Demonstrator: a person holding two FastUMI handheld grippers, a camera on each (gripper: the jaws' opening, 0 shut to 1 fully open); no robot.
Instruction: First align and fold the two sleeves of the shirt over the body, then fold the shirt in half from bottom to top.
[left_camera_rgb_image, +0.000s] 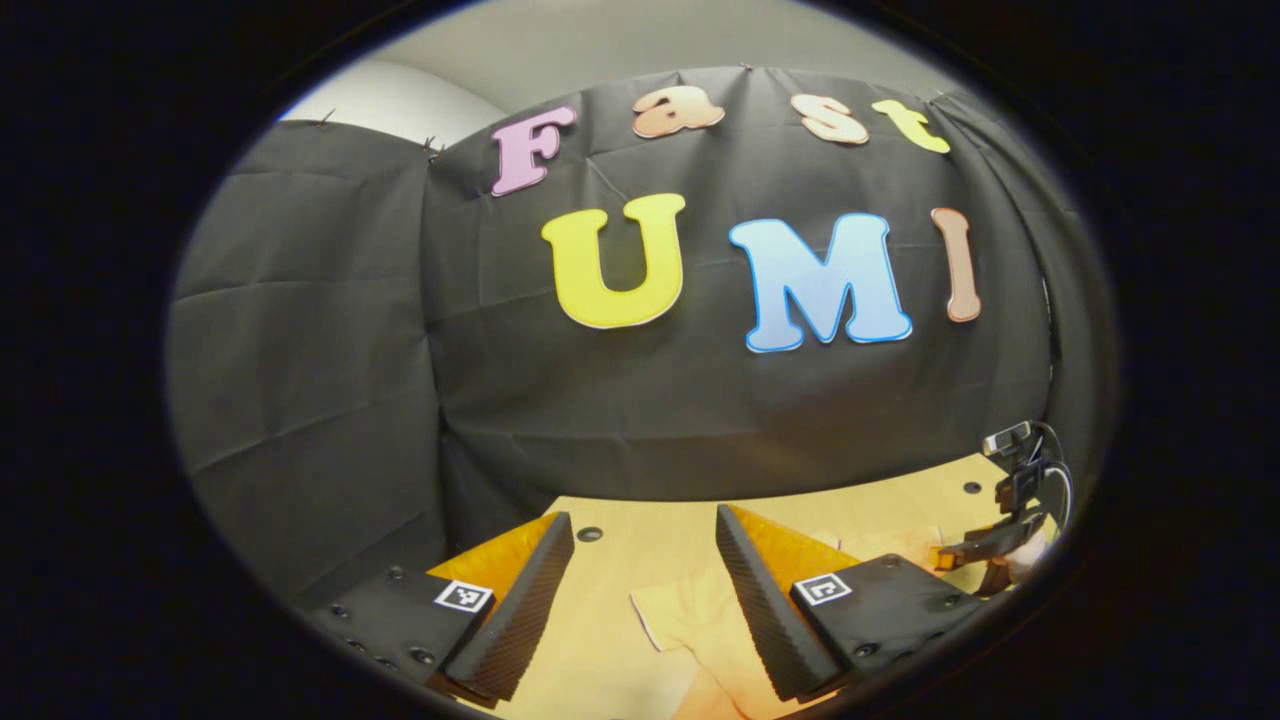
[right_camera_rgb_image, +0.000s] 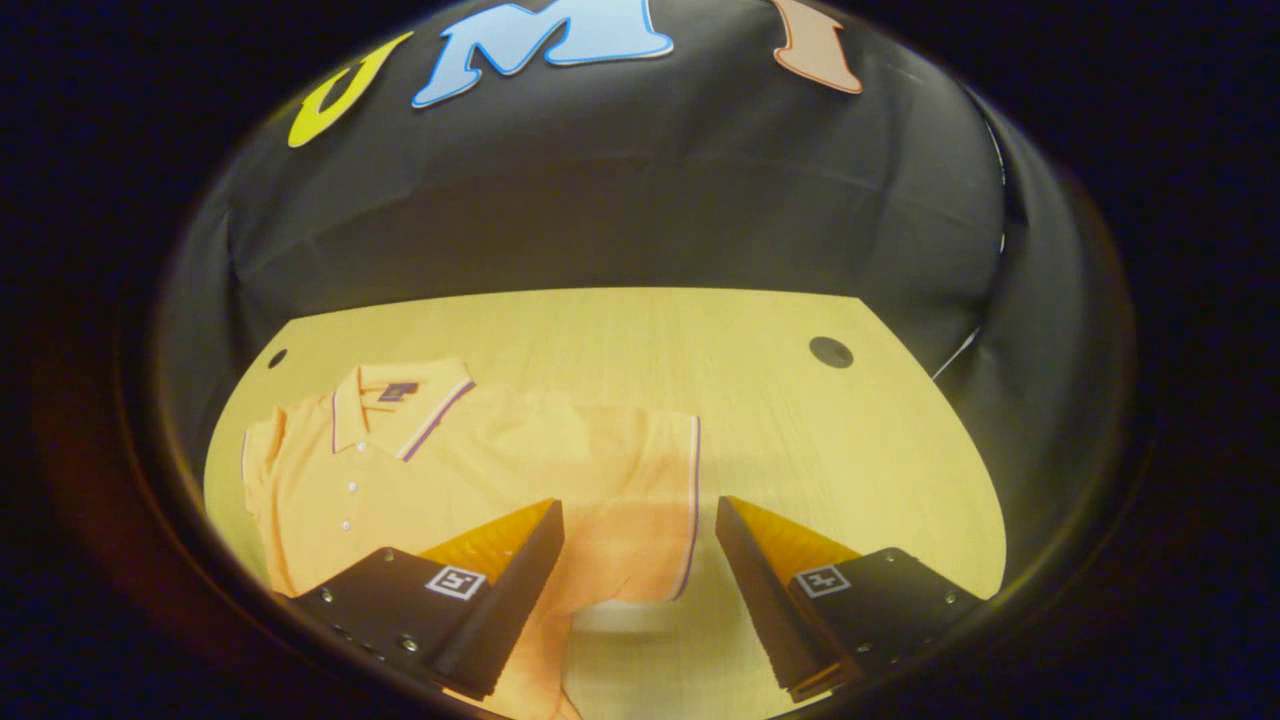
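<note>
A pale orange polo shirt (right_camera_rgb_image: 470, 470) lies flat on the wooden table (right_camera_rgb_image: 800, 440), collar (right_camera_rgb_image: 400, 400) toward the far left, buttons showing. One short sleeve (right_camera_rgb_image: 640, 500) with a purple-trimmed cuff spreads out to the right. My right gripper (right_camera_rgb_image: 640, 565) hovers open just over that sleeve, the cuff edge lying between its fingers. In the left gripper view, my left gripper (left_camera_rgb_image: 645, 575) is open above the table, and a corner of the shirt's other sleeve (left_camera_rgb_image: 690, 620) lies between its fingers. The right gripper (left_camera_rgb_image: 985, 548) shows far off at the right edge.
Black cloth walls stand close behind the table on the far side and both flanks. Small round holes (right_camera_rgb_image: 830, 351) (right_camera_rgb_image: 277, 357) mark the table's far corners. Bare wood (right_camera_rgb_image: 640, 340) stretches beyond the shirt toward the back wall.
</note>
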